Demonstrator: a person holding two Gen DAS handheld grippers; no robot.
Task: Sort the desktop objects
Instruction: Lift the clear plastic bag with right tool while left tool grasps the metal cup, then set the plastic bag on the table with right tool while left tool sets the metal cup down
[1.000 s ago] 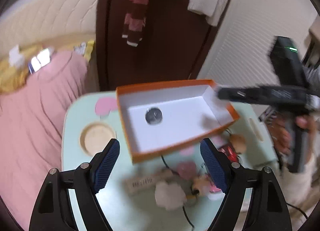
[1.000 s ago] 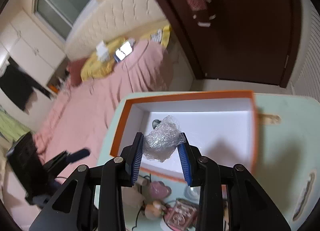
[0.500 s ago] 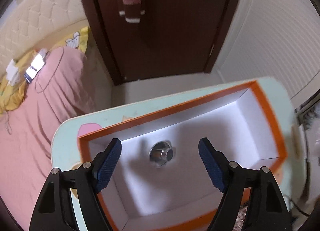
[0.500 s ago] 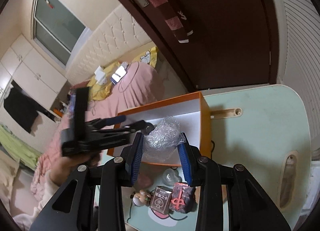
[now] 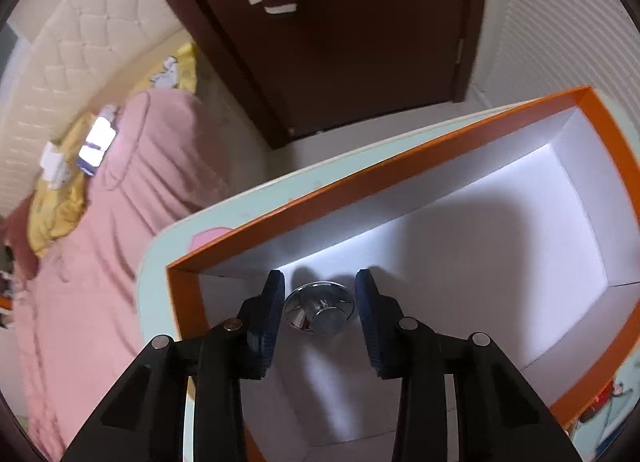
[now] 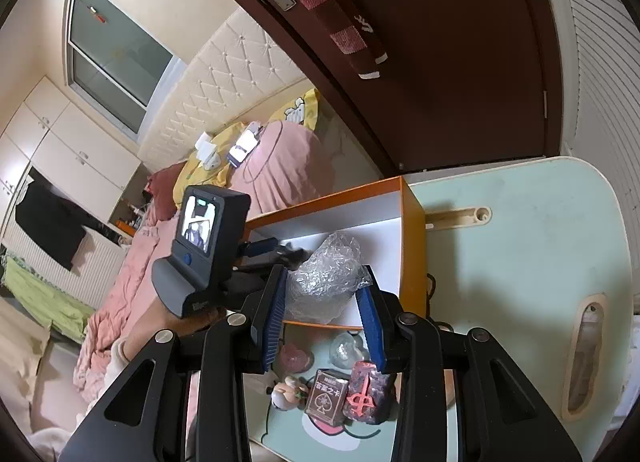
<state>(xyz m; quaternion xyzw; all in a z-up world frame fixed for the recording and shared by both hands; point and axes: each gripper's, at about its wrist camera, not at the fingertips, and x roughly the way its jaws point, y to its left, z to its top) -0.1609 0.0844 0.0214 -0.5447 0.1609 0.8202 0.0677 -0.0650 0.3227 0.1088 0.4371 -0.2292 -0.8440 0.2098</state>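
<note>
Left gripper [image 5: 320, 298]: parted, straddling metal knob [image 5: 319, 311] at 12 o'clock, unclamped.
Right gripper [image 6: 325, 304]: clamped on plastic wad [image 6: 324, 276], over orange box [image 6: 412, 222].

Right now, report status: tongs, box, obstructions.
Left tongs open around metal knob inside box. Right tongs shut on plastic wrap at box edge. Nothing blocking.

Inside the orange box [image 5: 408, 170] the white floor to your right is bare. The metal knob [image 5: 319, 305] sits between the left hand-held gripper [image 5: 320, 314] fingers. The box walls close every side; small things crowd the bench [image 6: 520, 246] in front of it.
</note>
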